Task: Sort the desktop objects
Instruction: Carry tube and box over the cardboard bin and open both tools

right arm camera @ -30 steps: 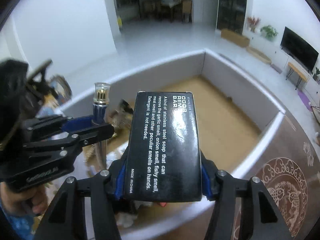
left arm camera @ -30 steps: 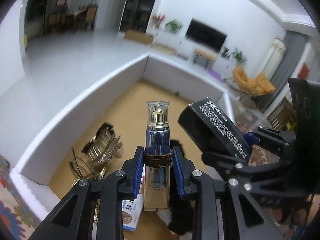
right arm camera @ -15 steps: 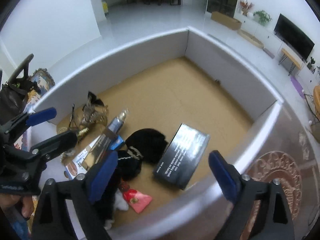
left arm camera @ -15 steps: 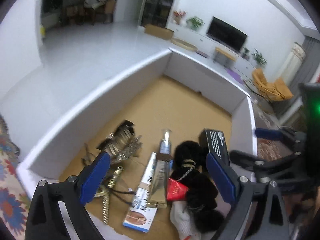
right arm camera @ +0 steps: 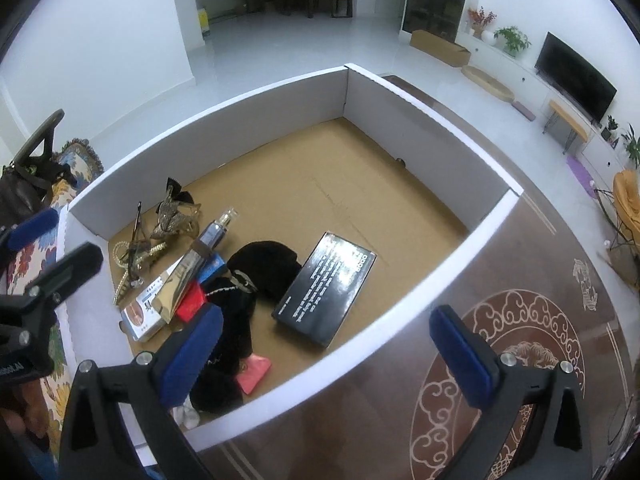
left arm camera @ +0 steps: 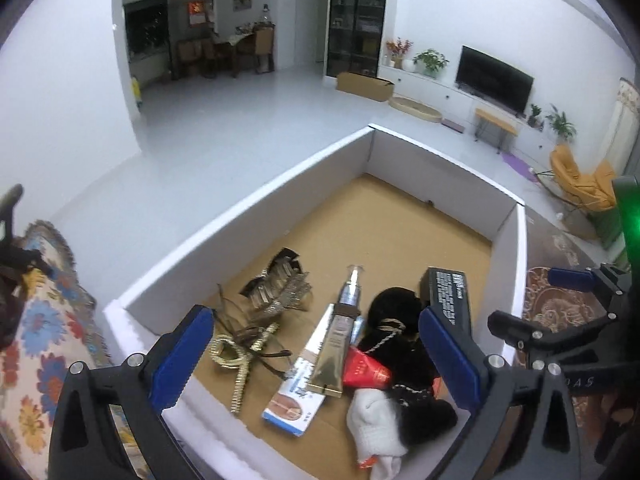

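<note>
Both my grippers hang wide apart, holding nothing. The black box (right arm camera: 326, 288) sits around 11 o'clock of my right gripper (right arm camera: 326, 354), long axis running 1 to 7. My left gripper (left arm camera: 320, 356) is further off, over the bottle (left arm camera: 338, 344).

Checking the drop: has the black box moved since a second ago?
Yes. The black box left the right gripper and now lies flat inside the white bin.

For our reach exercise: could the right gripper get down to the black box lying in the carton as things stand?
Probably yes. The right gripper is open above the carton's near wall, and the black box lies flat with its top uncovered; only black fabric touches its left side.
</note>
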Demonstrator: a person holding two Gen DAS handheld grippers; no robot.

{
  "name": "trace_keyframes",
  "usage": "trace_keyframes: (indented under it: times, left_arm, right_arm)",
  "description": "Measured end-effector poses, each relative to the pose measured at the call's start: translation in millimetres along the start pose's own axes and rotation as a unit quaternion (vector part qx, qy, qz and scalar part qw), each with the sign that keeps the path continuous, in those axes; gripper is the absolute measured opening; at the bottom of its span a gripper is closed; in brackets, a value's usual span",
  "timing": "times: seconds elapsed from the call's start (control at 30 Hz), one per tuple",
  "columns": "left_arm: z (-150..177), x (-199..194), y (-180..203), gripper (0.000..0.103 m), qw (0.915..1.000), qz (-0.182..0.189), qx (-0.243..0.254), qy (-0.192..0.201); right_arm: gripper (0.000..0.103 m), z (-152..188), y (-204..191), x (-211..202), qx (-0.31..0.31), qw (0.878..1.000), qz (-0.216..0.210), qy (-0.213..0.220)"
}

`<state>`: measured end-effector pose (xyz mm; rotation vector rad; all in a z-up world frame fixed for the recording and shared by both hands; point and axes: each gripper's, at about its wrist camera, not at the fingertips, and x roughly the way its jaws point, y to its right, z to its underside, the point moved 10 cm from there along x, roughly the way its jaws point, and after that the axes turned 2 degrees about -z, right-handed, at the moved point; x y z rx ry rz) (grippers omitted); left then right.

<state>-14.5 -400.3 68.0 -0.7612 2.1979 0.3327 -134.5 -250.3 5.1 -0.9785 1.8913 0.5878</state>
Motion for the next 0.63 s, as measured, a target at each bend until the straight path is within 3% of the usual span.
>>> trace_keyframes:
  times: [0.27, 0.43, 0.53, 0.63]
  left_arm:
    - [-10.2, -24.1, -12.7, 0.103, 0.9991, -0.027, -0.022, 0.024]
    - [-13.0, -26.1, -23.0, 0.103, 0.9979, -0.03, -0.055, 0.013]
    - [-13.7, -32.9, -25.0, 0.103, 0.9971, -0.025, -0.064, 0.031]
    - [-14.6, -40.1, -24.7, 0.103, 0.9958, -0.054, -0.052, 0.052]
  right_arm:
    - [0.103, -0.7, -11.9, 5.4, -0.005, 1.0, -0.011, 0.01]
    - [0.103, 2.1, -13.3, 7.3, -0.003, 1.0, -0.013, 0.011]
    - [0.103, 2.0, -12.9, 7.2, 0.001, 1.0, -0.014, 0.012]
    - [0.103, -0.6, -13.2, 5.1, 0.003, 1.0, -0.015, 0.015]
